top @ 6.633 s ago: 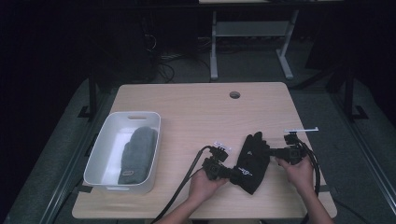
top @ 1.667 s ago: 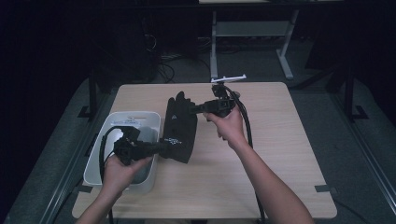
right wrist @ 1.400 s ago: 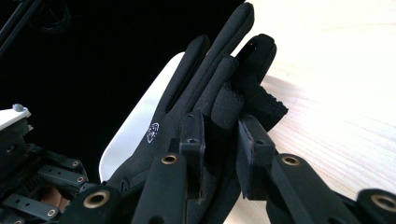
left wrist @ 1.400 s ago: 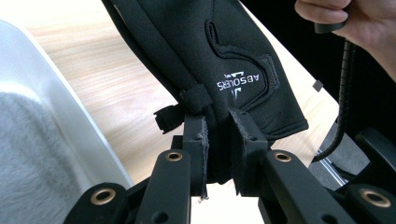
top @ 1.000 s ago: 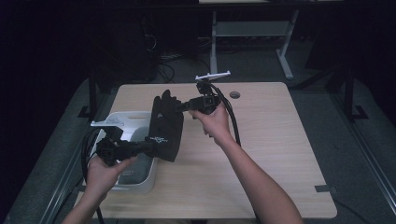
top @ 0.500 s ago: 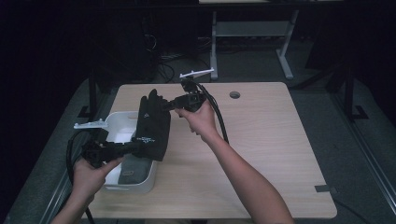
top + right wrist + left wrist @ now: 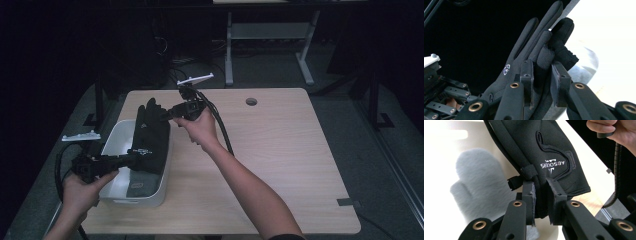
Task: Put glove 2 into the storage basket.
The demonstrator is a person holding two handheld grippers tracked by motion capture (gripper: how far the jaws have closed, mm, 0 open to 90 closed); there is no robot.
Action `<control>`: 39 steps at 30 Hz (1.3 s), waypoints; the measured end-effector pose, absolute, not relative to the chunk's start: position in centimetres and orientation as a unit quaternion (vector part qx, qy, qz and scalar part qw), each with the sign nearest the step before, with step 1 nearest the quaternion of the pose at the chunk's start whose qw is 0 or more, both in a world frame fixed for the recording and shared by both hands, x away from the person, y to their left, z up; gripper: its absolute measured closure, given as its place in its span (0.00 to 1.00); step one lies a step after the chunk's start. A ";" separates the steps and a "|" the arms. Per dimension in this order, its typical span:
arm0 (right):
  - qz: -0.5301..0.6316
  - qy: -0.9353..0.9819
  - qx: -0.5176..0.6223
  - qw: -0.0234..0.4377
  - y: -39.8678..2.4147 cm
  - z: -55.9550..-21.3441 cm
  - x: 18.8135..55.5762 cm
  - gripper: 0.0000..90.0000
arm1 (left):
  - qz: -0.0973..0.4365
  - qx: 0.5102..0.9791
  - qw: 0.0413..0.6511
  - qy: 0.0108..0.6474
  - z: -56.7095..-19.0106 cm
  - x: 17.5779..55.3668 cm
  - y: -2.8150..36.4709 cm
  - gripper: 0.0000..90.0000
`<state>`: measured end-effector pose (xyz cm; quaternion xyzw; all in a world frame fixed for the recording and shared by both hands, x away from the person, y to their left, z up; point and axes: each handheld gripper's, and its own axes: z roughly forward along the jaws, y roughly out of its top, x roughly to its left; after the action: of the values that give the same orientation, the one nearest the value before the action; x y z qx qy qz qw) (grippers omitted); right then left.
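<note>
- The black glove (image 7: 151, 135) hangs stretched between the two tools, above the white bin (image 7: 116, 187) at the left side of the counter (image 7: 280, 165).
- In the high view the glove stands on edge over the bin's right wall, fingers toward the far side of the counter, cuff toward the near side.
- In the left tool view the glove (image 7: 541, 152) bears a white printed logo near a strap on its cuff.
- The left tool (image 7: 131, 157) grips the glove at the cuff. In the left tool view the two pads (image 7: 530, 200) of the left tool (image 7: 540, 202) press on the cuff fabric from both sides.
- The right tool (image 7: 167, 114) grips the glove at the finger end. In the right tool view the right tool (image 7: 541, 82) clamps one glove finger, and the remaining fingers of the glove (image 7: 534, 47) extend up past the pads.
- A grey fleece mitten (image 7: 477, 187) lies on the floor of the bin, directly below the held glove; in the high view part of the mitten (image 7: 135, 184) shows under the glove.
- The left hand (image 7: 82, 192) holds its tool at the near left corner of the counter; the right hand (image 7: 200, 131) reaches in from the near side with the forearm crossing the counter.
- A cable (image 7: 220, 125) trails from the right tool along the forearm.
- A round hole (image 7: 251, 101) sits in the counter near its far edge, well apart from the bin.
</note>
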<state>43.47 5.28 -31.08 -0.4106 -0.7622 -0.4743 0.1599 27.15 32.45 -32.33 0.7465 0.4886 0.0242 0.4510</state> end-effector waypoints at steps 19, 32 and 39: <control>-0.450 -0.776 -0.404 0.177 9.4 -33.7 43.6 0.82 | 0.015 0.738 0.434 0.517 -35.0 26.2 35.4 0.87; -0.413 -0.788 -0.414 0.193 11.1 -37.1 43.8 0.82 | -0.018 0.733 0.419 0.536 -37.7 26.3 36.4 0.86; -0.391 -0.796 -0.416 0.201 11.8 -38.8 43.8 0.81 | -0.051 0.724 0.416 0.548 -39.1 26.3 37.1 0.84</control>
<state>43.77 11.77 -38.80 -0.4162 -0.7960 -0.3909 0.2007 26.33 37.15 -39.10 0.7237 0.5481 -0.0509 0.4163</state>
